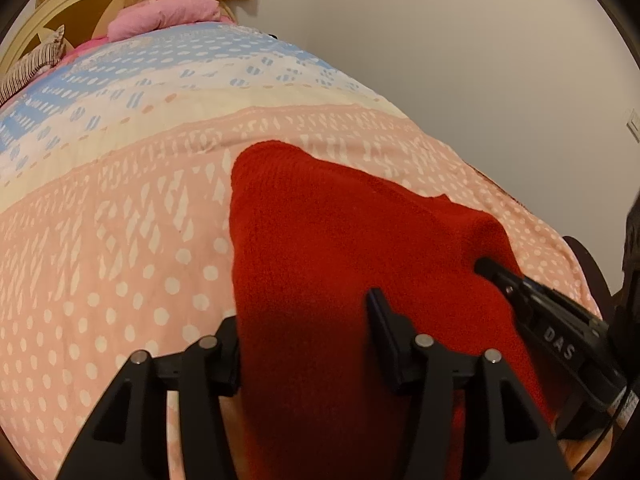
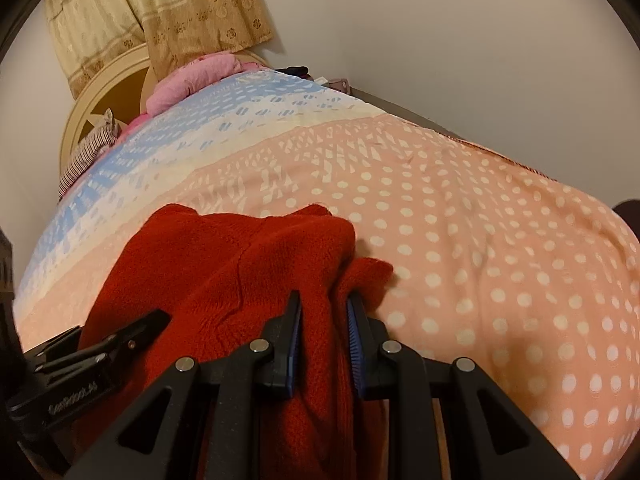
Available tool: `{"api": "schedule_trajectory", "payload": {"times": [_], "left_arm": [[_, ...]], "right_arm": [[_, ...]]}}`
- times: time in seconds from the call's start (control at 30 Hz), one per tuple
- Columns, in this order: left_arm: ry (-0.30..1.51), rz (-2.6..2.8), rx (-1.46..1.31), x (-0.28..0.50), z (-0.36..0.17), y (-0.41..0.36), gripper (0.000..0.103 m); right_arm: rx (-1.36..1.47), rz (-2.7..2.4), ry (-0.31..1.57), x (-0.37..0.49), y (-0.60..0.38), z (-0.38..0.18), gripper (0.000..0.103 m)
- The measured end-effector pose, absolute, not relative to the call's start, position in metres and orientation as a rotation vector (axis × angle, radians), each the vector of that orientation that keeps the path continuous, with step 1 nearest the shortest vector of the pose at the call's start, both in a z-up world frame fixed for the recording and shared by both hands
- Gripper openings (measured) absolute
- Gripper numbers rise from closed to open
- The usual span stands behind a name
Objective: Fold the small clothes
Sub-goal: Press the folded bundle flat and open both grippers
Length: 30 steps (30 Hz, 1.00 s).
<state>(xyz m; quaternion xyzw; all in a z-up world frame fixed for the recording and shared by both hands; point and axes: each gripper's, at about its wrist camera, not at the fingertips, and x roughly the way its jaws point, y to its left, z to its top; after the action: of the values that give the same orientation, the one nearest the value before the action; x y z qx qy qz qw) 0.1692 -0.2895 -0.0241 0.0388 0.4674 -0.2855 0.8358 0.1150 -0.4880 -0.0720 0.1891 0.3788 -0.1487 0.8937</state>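
A red knitted garment lies bunched on the bed's pink dotted cover. My left gripper stands over its near part, jaws wide apart. Cloth fills the gap and drapes over the left finger; the pads do not squeeze it. My right gripper is shut on a gathered fold of the same garment, with its blue-lined pads pinching the fold near the garment's right edge. In the left wrist view the right gripper comes in from the right, its tip buried in the knit. The left gripper shows at the lower left of the right wrist view.
The cover runs back into cream and blue bands. A pink pillow and a striped cushion lie by the round cream headboard, under a beige curtain. A plain wall is on the right, past the bed edge.
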Motion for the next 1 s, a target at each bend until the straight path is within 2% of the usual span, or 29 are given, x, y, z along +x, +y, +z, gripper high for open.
{"api": "schedule_trajectory", "payload": {"times": [0.13,0.33,0.43,0.47,0.5,0.6,0.8,1.0], "left_arm": [[0.972,-0.596,0.102,0.169,-0.025,-0.292,0.056],[0.969,-0.577,0.12,0.172,-0.025,-0.29,0.062],[0.982,-0.585,0.11,0.173,-0.025,-0.29,0.063],[0.991,-0.597,0.1,0.174,-0.024,-0.287,0.064],[0.993,-0.61,0.089,0.174,-0.022,-0.285,0.065],[0.996,-0.663,0.037,0.174,-0.015,-0.268,0.07],[0.997,-0.747,-0.073,0.154,-0.011,-0.226,0.071],[1.013,-0.836,-0.116,0.115,-0.016,-0.208,0.071]], "right_arm": [[0.401,-0.317,0.795,0.126,-0.496,-0.075,0.022],[0.424,-0.319,0.817,0.134,-0.503,-0.077,0.025],[0.467,-0.301,0.807,0.129,-0.509,-0.077,0.041],[0.485,-0.3,0.805,0.125,-0.512,-0.077,0.052],[0.505,-0.298,0.805,0.12,-0.515,-0.077,0.057],[0.615,-0.244,0.749,0.089,-0.527,-0.07,0.057],[0.637,-0.175,0.642,0.021,-0.509,-0.044,0.058],[0.652,-0.09,0.71,-0.003,-0.476,-0.062,0.059]]}}
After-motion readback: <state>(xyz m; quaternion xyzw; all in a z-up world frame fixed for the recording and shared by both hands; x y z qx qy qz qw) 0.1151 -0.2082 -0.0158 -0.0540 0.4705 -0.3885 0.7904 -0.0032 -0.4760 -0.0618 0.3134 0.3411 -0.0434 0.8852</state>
